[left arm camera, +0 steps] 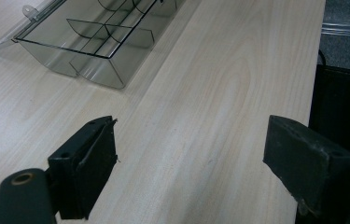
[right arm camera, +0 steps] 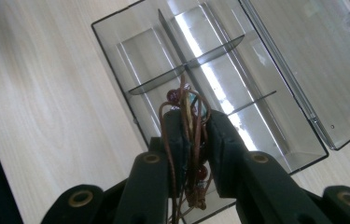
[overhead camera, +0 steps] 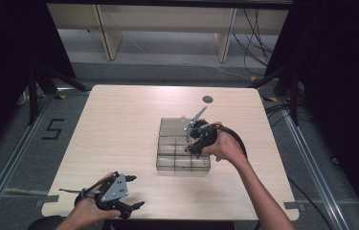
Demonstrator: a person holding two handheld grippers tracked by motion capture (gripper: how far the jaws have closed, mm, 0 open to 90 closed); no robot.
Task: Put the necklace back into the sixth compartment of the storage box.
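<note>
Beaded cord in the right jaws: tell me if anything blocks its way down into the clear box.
Nothing visible does. The right gripper is shut on the beaded cord, right above the clear compartment box. The lid lies folded open to the side, and the compartments below look empty.

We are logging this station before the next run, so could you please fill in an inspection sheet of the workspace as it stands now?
Surface: light wooden table, with a round dark grommet near its far edge.
Job's things: clear compartment box, lid open, compartments look empty; beaded cord bracelet held above it.
Clutter: nothing seen.
Grippers: right tool shut on the bracelet over the box; left tool open, nothing between its jaws, near the table's front edge.
Cables: black cable loops from the right tool; more cables on the floor behind.
Surroundings: dark curtains, floor rails, wooden frame behind.
</note>
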